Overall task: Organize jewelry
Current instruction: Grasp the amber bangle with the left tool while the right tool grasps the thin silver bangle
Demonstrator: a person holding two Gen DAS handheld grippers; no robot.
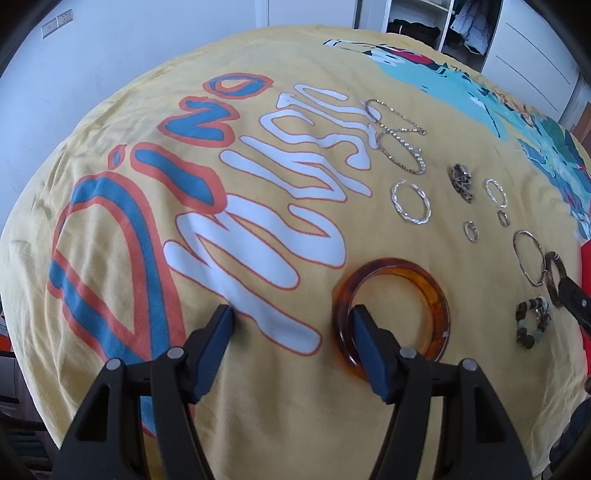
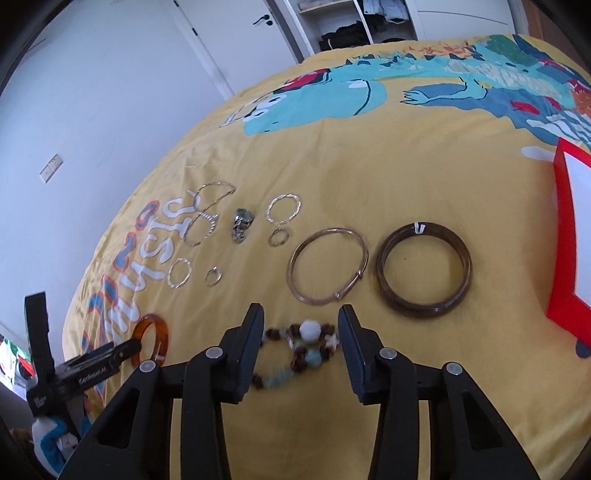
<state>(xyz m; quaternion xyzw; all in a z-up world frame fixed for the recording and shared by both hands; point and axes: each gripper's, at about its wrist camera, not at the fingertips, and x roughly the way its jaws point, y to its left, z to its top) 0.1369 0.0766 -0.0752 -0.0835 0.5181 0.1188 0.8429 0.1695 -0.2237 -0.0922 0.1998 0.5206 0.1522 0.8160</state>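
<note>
Jewelry lies on a yellow printed bedspread [image 1: 280, 406]. An amber bangle [image 1: 436, 291] lies just ahead of my left gripper [image 1: 291, 314], which is open; its right finger sits inside the bangle's ring. The bangle also shows in the right wrist view [image 2: 162, 332]. My right gripper [image 2: 301, 317] is open, its fingers on either side of a beaded bracelet [image 2: 308, 341]. Beyond it lie a thin metal bangle [image 2: 328, 271] and a dark brown bangle [image 2: 424, 273]. Farther off are silver hoops [image 2: 284, 208], small rings [image 2: 213, 277], a chain [image 1: 397, 118] and a dark charm [image 2: 242, 223].
A red box with a white inside [image 2: 569, 236] stands at the right on the bed. White wall and a wardrobe with clothes [image 2: 351, 29] lie beyond the bed's far edge. The left gripper's body [image 2: 74, 373] shows at the lower left of the right wrist view.
</note>
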